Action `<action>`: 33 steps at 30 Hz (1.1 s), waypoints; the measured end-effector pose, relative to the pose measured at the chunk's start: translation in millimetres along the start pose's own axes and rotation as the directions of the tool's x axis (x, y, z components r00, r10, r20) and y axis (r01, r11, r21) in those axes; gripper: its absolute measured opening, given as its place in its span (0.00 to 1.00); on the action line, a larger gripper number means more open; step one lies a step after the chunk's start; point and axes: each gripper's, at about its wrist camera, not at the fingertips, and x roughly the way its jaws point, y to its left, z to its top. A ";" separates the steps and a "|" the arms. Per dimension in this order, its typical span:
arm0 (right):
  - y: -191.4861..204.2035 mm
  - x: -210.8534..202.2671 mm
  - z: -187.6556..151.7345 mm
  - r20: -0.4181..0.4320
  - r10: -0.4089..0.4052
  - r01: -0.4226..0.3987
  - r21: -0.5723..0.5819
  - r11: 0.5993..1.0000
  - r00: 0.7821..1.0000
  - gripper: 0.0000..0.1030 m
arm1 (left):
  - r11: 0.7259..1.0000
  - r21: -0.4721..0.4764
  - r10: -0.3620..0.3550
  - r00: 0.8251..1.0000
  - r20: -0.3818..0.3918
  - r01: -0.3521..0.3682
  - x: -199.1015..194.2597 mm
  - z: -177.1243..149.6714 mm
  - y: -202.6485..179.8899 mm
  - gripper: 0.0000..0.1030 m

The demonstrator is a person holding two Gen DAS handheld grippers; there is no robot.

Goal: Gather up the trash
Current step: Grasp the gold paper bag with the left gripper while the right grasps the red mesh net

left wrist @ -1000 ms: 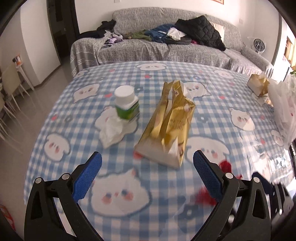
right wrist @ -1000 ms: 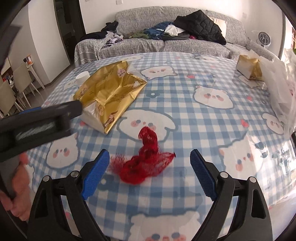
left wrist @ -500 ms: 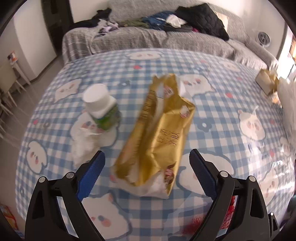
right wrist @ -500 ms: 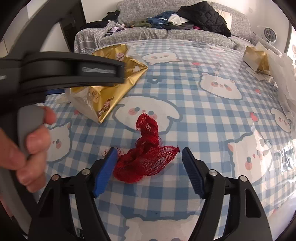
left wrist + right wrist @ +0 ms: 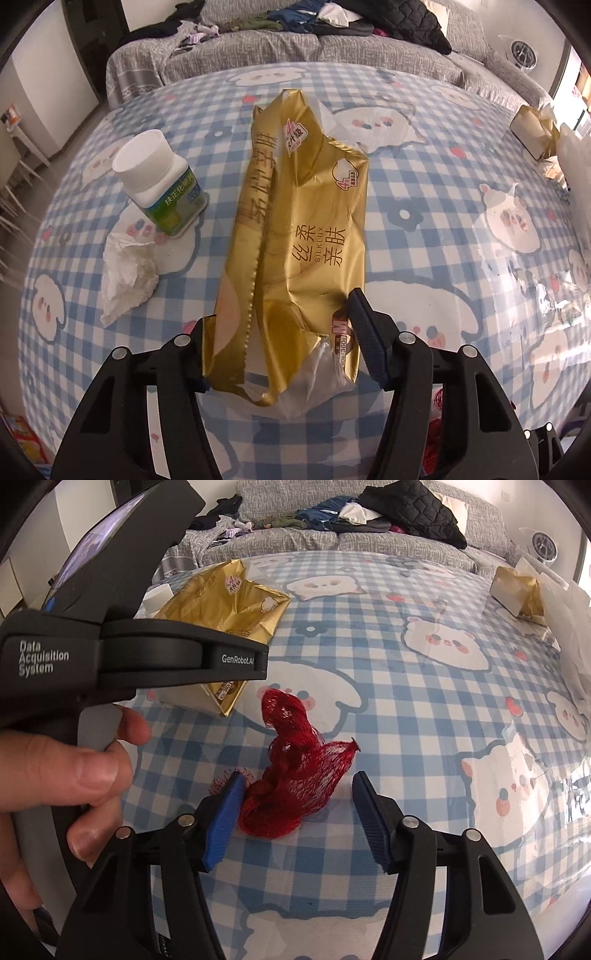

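Gold wrapper (image 5: 291, 236) now sits pinched in the left tongs (image 5: 280, 345), which closed in from spread, while the right tongs (image 5: 297, 812), narrowing but unclosed, straddle red netting (image 5: 295, 775) on the desk (image 5: 424, 709).

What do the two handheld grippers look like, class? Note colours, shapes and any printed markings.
Both the left gripper and the right gripper have black plastic arms with silver pivot screws and flat blue ribbed pads on the fingers. Seen from the right wrist camera, the left gripper's black body carries white lettering, "Data Acquisition System" and "GenRobot.AI", with a grey handle held in a bare hand. No cables show.
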 end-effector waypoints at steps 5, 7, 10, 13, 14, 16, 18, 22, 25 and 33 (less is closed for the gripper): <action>1.6 -0.2 -0.7 0.003 -0.015 0.015 -0.007 1.000 1.000 0.44 | 1.000 0.026 -0.017 1.000 0.004 0.017 -0.7 1.2 -3.9 0.44; 1.1 -0.5 -0.1 0.003 -0.019 0.019 -0.010 1.000 1.000 0.39 | 0.999 0.028 -0.017 1.000 0.009 0.017 -1.6 1.0 -7.4 0.39; 0.4 -1.1 0.0 0.004 -0.022 0.022 -0.011 1.000 1.000 0.33 | 0.999 0.032 -0.017 1.000 0.015 0.016 -3.1 0.3 -11.0 0.34; -1.5 -2.1 -0.3 0.005 -0.021 0.021 -0.006 1.000 1.000 0.28 | 0.999 0.043 -0.011 1.000 0.024 0.010 -4.6 -1.5 -13.7 0.30; -2.2 -2.5 -0.4 0.006 -0.018 0.018 -0.004 1.000 1.000 0.27 | 0.999 0.051 -0.006 1.000 0.029 0.005 -5.5 -2.3 -15.2 0.27; -3.2 -3.4 -0.7 0.006 -0.013 0.013 -0.008 1.000 1.000 0.26 | 0.998 0.065 0.002 0.999 0.036 -0.004 -7.0 -3.6 -18.1 0.24; -5.5 -4.5 -0.9 0.008 -0.012 0.012 -0.011 1.000 1.000 0.25 | 0.997 0.070 0.010 0.999 0.040 -0.012 -8.6 -4.9 -19.6 0.23; -15.5 -6.9 -0.1 0.012 -0.018 0.018 0.009 1.000 1.000 0.25 | 0.998 0.061 -0.007 0.999 0.042 0.005 -13.8 -7.6 -17.1 0.22; -22.0 -7.9 -0.3 0.015 -0.024 0.023 0.021 1.000 1.000 0.25 | 0.998 0.057 -0.021 0.999 0.049 0.018 -19.7 -11.3 -14.2 0.22; -31.0 -21.3 -5.4 0.048 -0.040 0.039 0.010 0.999 0.998 0.24 | 0.998 0.043 -0.037 0.998 0.056 0.034 -38.2 -15.8 -6.6 0.22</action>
